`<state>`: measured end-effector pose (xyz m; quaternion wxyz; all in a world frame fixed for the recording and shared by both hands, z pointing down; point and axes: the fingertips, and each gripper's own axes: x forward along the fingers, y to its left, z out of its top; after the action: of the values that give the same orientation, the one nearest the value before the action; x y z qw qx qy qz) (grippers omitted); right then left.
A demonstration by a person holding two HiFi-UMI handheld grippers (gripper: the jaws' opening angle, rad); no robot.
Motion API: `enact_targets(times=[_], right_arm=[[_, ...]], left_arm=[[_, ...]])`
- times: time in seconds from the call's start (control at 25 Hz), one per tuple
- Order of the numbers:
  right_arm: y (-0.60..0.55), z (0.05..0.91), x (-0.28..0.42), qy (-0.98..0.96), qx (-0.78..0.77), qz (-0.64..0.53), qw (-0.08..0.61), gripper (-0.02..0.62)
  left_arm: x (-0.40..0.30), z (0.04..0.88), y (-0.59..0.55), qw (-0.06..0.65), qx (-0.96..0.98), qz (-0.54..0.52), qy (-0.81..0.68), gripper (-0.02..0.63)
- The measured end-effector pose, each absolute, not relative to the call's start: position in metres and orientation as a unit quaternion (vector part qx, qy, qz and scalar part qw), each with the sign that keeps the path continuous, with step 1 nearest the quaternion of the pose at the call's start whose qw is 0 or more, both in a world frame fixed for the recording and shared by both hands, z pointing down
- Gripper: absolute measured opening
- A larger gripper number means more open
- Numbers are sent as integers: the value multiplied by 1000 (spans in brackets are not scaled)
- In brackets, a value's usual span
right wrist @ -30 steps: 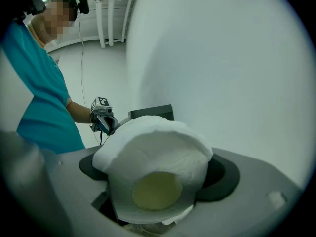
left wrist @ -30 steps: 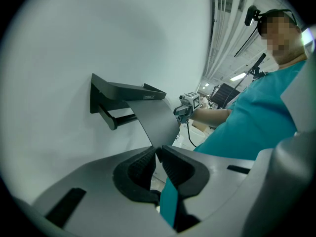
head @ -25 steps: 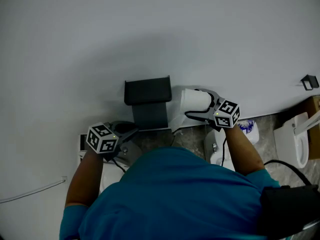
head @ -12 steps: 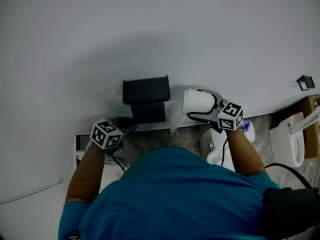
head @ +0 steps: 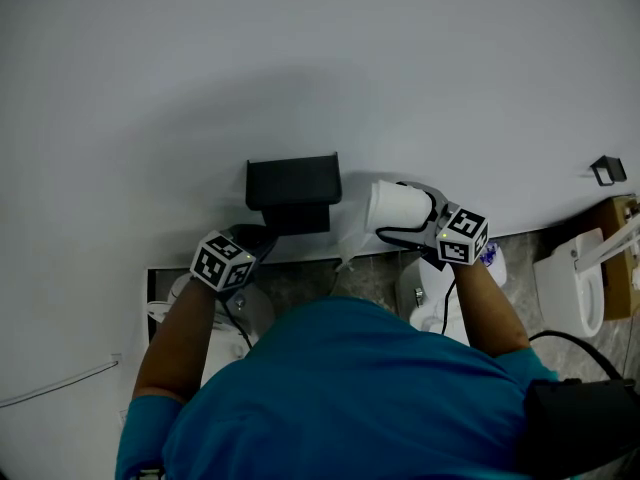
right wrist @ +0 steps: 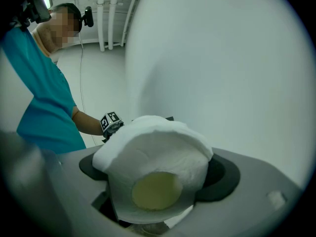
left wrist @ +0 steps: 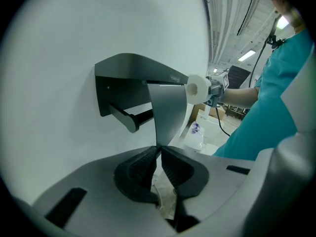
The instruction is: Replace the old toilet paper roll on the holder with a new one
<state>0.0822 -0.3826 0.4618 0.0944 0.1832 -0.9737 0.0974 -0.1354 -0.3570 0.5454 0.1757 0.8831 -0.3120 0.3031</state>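
Roll (head: pixel 392 206) is held in the right gripper (right wrist: pixel 157 172), jaws wide, mid frame. Left gripper (left wrist: pixel 159 149) has just closed on a grey sheet (left wrist: pixel 168 112) under the holder (left wrist: pixel 133 68).

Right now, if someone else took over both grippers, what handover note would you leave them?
Left gripper: jaws have just been closing and now pinch the lower edge of the grey cover flap.
Right gripper: clamped on the new toilet paper roll, held just right of the holder in the head view.
Holder: on the wall; its bar looks bare.
Done: old roll appears to be off, new roll in hand.
Left: keep the flap clear, slide the roll onto the bar, release both.
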Motion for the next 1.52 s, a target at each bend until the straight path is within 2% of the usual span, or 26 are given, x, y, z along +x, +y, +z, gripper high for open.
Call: enact_targets(times=[0.52,1.04,1.24,1.52], right_arm=[[-382,458,89,-973,189,95,96,479],[-386,446,89,-973,191,88,92,479],[-385,436,83,-975,186,76,95,479],[-385,413,72,-976,181,63,101,480]], left_arm=[[-140,548,-398,130,872,312,-355,46],[-141,545,-400,124,864,289,-393,52],[-141,549,-397,138,864,278,-396,155],[-156,549,-384,164,860,252,-412,184]])
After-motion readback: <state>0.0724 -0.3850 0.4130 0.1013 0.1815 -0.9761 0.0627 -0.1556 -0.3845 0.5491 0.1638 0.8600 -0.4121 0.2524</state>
